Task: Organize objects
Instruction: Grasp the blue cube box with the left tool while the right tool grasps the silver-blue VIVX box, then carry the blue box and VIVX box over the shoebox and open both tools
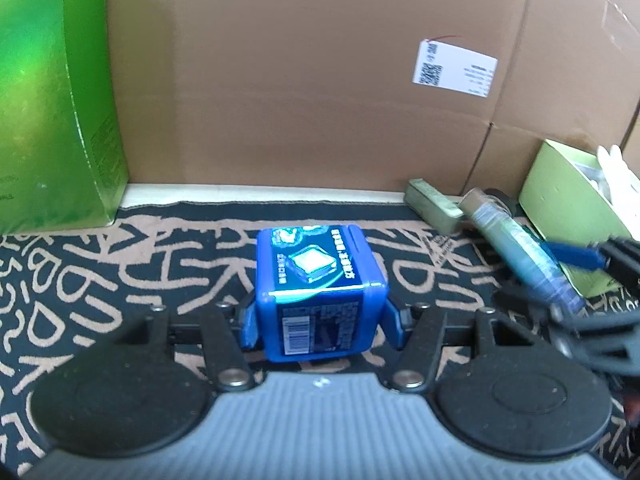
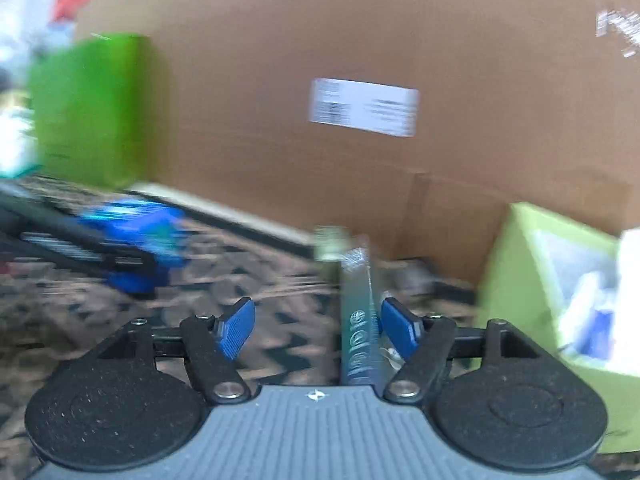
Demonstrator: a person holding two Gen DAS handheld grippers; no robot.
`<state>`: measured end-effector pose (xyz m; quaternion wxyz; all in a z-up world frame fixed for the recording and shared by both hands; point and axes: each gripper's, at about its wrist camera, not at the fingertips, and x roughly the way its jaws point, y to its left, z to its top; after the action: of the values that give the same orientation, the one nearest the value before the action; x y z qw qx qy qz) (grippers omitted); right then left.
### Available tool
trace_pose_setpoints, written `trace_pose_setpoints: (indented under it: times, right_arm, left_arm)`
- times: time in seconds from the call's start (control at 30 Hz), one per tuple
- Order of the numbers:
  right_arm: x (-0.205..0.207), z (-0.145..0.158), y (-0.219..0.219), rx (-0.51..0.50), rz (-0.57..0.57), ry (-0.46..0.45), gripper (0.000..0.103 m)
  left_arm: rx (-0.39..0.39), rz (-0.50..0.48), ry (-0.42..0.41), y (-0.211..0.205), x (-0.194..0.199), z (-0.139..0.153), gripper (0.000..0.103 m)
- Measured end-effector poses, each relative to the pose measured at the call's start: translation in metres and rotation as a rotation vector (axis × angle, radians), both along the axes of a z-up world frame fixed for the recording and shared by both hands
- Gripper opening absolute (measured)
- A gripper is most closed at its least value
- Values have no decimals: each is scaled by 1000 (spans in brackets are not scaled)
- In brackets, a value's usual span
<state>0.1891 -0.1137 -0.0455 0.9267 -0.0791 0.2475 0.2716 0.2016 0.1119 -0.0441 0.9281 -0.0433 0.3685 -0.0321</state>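
Sorting is mid-way, I judge: my left gripper [image 1: 322, 326] has its blue pads pressed on both sides of the blue cube box [image 1: 320, 292], low centre of the left wrist view, so that box is gripped just over the patterned mat [image 1: 80, 280]. My right gripper [image 2: 318, 330] stands fairly wide; the long teal box [image 2: 358, 320] lies against its right pad only, and the left pad [image 2: 236, 330] is well clear, so nothing is clamped there. Next I would set the cube down beside the tall green box [image 1: 52, 100] at upper left or carry it toward the light green open box [image 1: 576, 208] at right, and bring the right jaws in squarely on the teal box before lifting. Only the left view is sharp enough to show the cube's barcode and the small metal tin [image 1: 432, 204] by the cardboard wall [image 1: 300, 80]; only the blurred right view shows the contents inside the light green box.
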Motion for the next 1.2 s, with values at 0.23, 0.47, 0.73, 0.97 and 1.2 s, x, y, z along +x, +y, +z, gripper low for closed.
trace_pose_setpoints:
  times: [0.23,0.47,0.73,0.97,1.2]
  right_arm:
    - [17,-7,-10,-5,-162,21,69]
    - [39,-27,-11,-14,-264,73,68]
    - [29,-26,-17,36,-281,102,43]
    - [-9,-4,-35,125,-246,51,43]
    - [-44,35,-78,227,-272,-74,43]
  left_arm:
    - [6,0,4,-4,1,-1,61]
    - [18,29,16,-4,8,-6,68]
    - [64,28,11,-11,8,-7,58]
    - [39,-17,11,-31,-5,5,57]
    - [26,-138,-86,-81,-19,46,57]
